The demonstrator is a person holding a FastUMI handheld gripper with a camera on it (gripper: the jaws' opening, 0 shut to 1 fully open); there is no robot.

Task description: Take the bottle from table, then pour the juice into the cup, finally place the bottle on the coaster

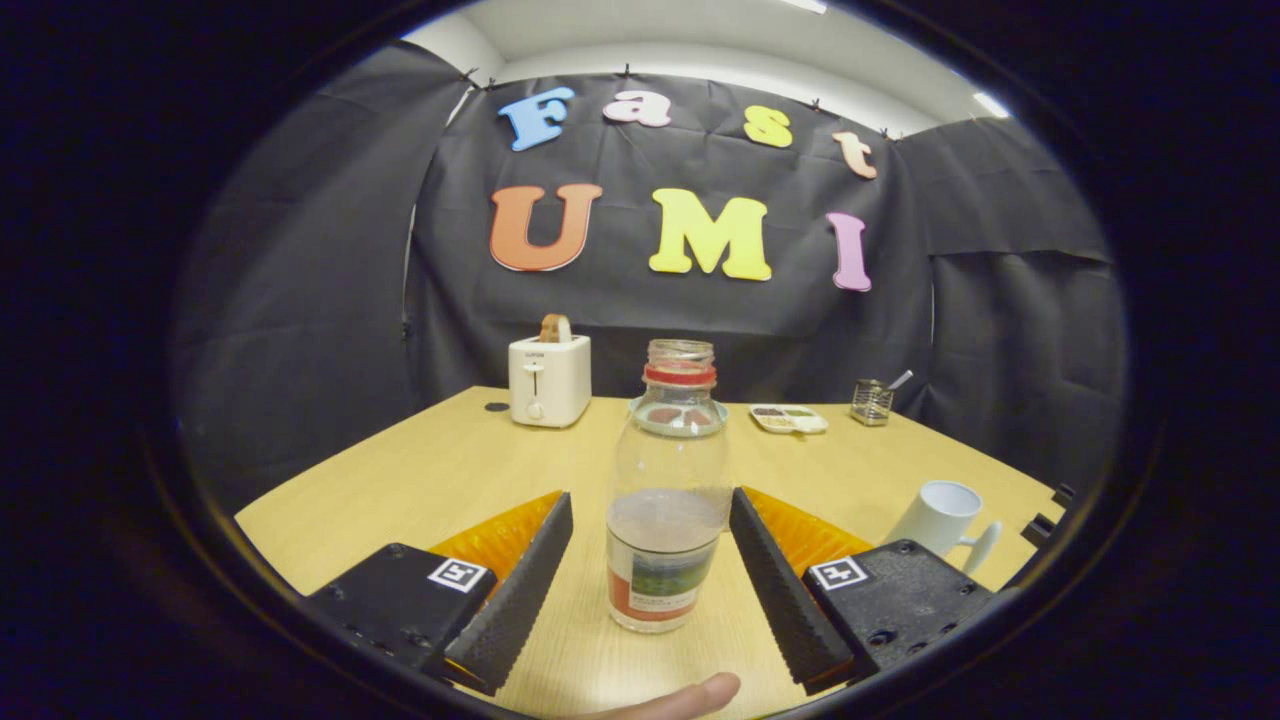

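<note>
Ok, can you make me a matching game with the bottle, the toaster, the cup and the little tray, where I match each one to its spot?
Things:
1. bottle
2. toaster
3. cup
4. small tray

Places:
A. far end of the table, bread sticking out of its top
B. beside the wire basket, beyond the bottle
C. between the open fingers of the hand-held gripper, not touched
D. on the table, next to the right finger

Pairs: 1-C, 2-A, 3-D, 4-B
</note>
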